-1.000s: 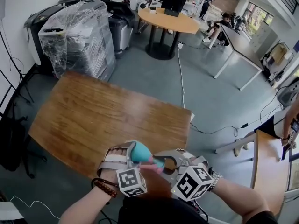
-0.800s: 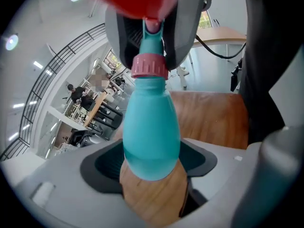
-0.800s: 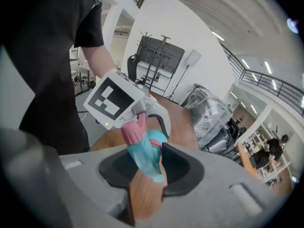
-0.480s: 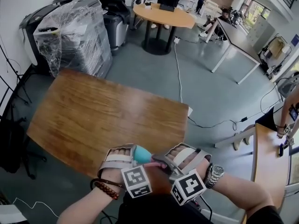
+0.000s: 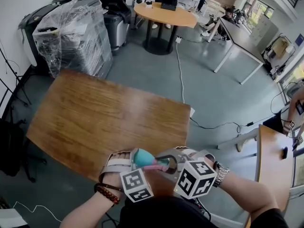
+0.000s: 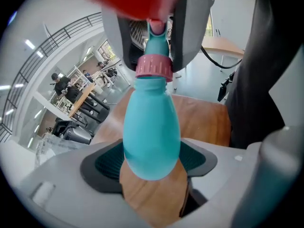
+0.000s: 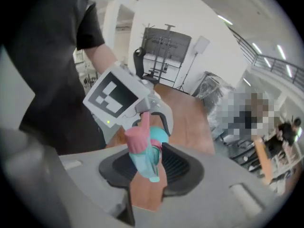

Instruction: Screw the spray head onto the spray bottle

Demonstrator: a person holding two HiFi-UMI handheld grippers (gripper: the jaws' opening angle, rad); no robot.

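Note:
The teal spray bottle [image 5: 141,156] lies nearly level above the wooden table's near edge, with my left gripper [image 5: 135,158] shut on its rounded body [image 6: 152,137]. Its pink collar [image 6: 154,66] sits at the neck, facing the right gripper. The spray head [image 5: 159,164], pink and teal, sits at the bottle's neck. My right gripper [image 5: 167,164] is shut on that spray head [image 7: 141,150]. In the right gripper view the bottle [image 7: 160,137] shows just behind the head, with the left gripper's marker cube [image 7: 116,96] beyond it. Whether the threads are engaged is hidden.
The brown wooden table [image 5: 95,113] spreads out ahead of both grippers. A plastic-wrapped machine [image 5: 76,37] stands beyond its far left corner. A round table [image 5: 164,15] and people are farther back. A white cable [image 5: 183,75] runs across the floor, and another wooden table [image 5: 273,160] is at right.
Both grippers have tilted and drifted a little above the table's near edge, their marker cubes turning. The bottle and the spray head stay gripped and joined throughout.

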